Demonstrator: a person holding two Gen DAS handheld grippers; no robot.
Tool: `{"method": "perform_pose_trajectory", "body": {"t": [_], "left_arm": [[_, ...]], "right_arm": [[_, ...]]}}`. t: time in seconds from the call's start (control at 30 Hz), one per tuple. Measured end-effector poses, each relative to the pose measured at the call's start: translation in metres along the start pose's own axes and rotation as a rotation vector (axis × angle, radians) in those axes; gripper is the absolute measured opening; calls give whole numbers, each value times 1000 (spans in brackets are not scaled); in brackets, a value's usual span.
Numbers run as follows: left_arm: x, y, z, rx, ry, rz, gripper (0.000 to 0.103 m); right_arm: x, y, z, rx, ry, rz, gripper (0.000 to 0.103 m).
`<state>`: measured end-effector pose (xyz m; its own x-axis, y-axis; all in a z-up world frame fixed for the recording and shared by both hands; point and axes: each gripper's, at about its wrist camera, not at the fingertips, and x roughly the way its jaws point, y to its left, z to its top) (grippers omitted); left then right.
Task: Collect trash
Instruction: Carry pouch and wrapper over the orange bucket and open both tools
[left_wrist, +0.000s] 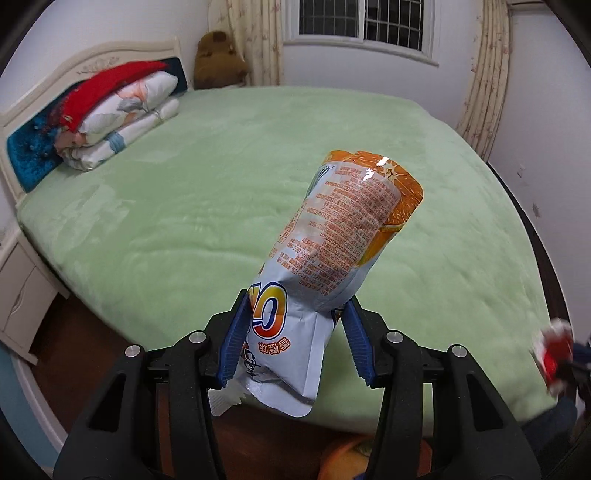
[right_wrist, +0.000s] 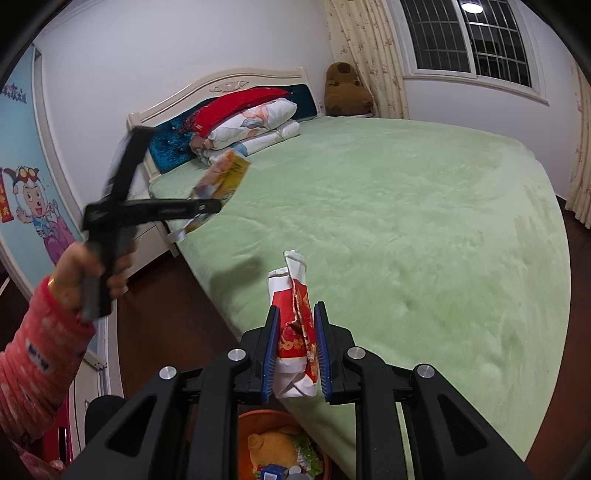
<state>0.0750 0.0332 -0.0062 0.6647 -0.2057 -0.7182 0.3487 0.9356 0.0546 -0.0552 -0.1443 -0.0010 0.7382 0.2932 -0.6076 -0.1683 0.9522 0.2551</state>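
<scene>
My left gripper (left_wrist: 293, 339) is shut on a long orange-and-pale-blue snack wrapper (left_wrist: 343, 229) and holds it above the near edge of the green bed (left_wrist: 184, 192). It also shows in the right wrist view (right_wrist: 207, 206), blurred, with the wrapper (right_wrist: 225, 173). My right gripper (right_wrist: 297, 354) is shut on a crumpled red-and-white wrapper (right_wrist: 295, 325), over the bed's edge; it shows blurred at the far right of the left wrist view (left_wrist: 556, 354). An orange bin (right_wrist: 258, 417) with trash in it stands on the floor below my right gripper.
Folded quilts and a red blanket (left_wrist: 118, 107) lie at the headboard. A brown plush toy (left_wrist: 218, 59) sits in the corner. A white nightstand (left_wrist: 18, 295) stands left of the bed. The floor (right_wrist: 159, 332) is dark wood.
</scene>
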Motion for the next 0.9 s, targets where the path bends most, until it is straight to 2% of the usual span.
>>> {"method": "perform_pose_trajectory", "body": {"t": [0.2, 0.4, 0.6, 0.9], "left_arm": [[-42, -31, -63, 40, 1, -37, 48], [-56, -51, -121, 16, 39, -65, 49], [-41, -59, -173, -45, 134, -90, 49], [18, -66, -239, -136, 367, -130, 49]], "right_arm": [[-9, 19, -28, -26, 32, 18, 19], [-7, 28, -62, -26, 95, 35, 19], [3, 28, -102, -3, 181, 45, 19], [43, 27, -152, 21, 345, 31, 19]]}}
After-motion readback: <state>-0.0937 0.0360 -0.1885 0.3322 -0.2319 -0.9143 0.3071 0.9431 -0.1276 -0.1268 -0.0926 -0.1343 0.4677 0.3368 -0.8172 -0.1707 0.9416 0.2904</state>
